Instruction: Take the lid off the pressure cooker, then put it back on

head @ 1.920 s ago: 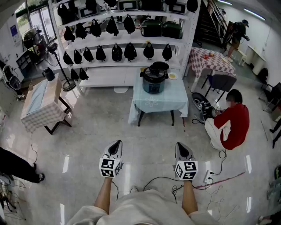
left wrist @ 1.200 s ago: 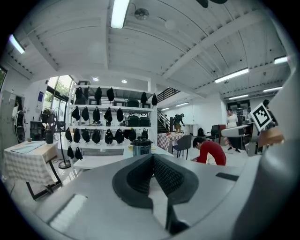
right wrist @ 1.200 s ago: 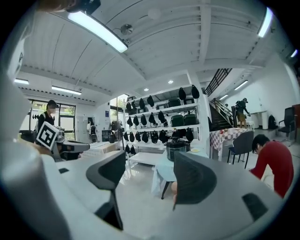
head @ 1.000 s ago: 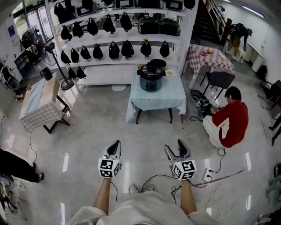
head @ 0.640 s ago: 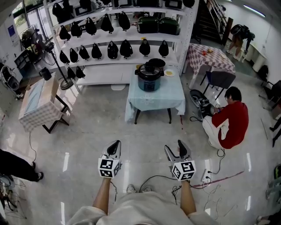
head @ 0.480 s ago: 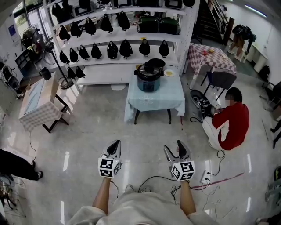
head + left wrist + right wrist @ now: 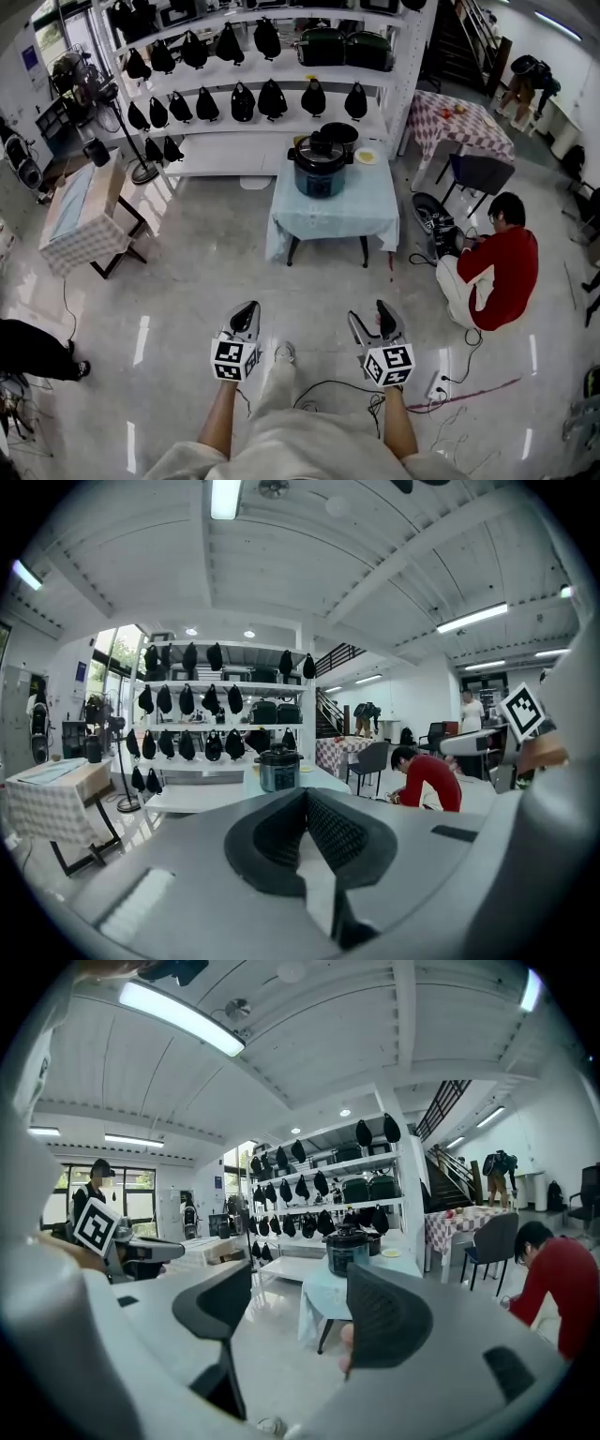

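A dark pressure cooker (image 7: pixel 322 166) with its black lid (image 7: pixel 323 142) on stands on a small table with a pale blue cloth (image 7: pixel 333 208), far ahead in front of the white shelves. It also shows small in the left gripper view as the cooker (image 7: pixel 277 770) and in the right gripper view as the cooker (image 7: pixel 347 1250). My left gripper (image 7: pixel 247 316) is shut, nothing between its jaws. My right gripper (image 7: pixel 369 320) is open and empty. Both are held out over the floor, well short of the table.
White shelves (image 7: pixel 272 70) hold several black items behind the table. A person in red (image 7: pixel 497 272) crouches on the floor at the right beside cables (image 7: pixel 450 375). A checked table (image 7: pixel 80 225) stands at the left, another (image 7: pixel 464 127) with a chair at the right.
The table and cooker have come a little nearer as I walk forward. A foot now shows between the grippers. The grippers keep their pose.
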The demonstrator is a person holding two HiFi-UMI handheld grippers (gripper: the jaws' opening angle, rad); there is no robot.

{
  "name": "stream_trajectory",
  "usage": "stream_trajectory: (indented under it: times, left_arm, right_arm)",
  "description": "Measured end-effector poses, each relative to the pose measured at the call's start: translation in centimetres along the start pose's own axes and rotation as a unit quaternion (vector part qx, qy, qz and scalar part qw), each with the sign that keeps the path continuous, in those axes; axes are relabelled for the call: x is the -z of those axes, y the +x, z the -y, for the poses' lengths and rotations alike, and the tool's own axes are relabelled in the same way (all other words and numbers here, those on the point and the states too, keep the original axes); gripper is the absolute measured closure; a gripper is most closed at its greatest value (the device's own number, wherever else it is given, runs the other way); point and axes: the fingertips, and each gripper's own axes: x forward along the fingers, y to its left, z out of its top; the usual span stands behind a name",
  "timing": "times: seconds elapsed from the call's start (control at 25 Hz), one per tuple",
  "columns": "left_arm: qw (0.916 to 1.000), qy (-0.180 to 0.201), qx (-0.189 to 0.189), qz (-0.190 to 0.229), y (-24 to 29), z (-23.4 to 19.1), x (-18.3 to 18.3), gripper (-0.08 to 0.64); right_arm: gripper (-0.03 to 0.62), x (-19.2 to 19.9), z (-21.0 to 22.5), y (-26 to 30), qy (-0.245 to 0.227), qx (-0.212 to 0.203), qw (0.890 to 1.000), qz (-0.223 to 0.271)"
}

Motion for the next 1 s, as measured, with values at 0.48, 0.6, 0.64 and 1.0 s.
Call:
stream_trajectory:
  times: [0.48, 0.6, 0.64, 1.0]
  left_arm:
    - [0.9995, -0.009, 0.031, 0.004, 13.6, -6.3, -1.7, 0.554]
    - [0.9991, -0.011, 0.04, 0.008, 17.8, -9.1, -3.3, 0.554]
    - [0.999, -0.011, 0.042, 0.009, 19.2, -10.1, -4.0, 0.554]
    - [0.9978, -0.006, 0.063, 0.019, 30.3, -17.5, -8.3, 0.554]
  right_arm:
    - [0.296, -1.9, 4.7, 12.6, -0.004, 0.022, 1.0, -0.006]
    - [0.295, -3.7, 6.1, 17.1, -0.007, 0.032, 0.999, -0.003]
    - [0.296, -4.4, 6.5, 18.6, -0.008, 0.035, 0.999, -0.003]
    - [0.296, -8.4, 9.8, 30.5, -0.016, 0.057, 0.998, 0.001]
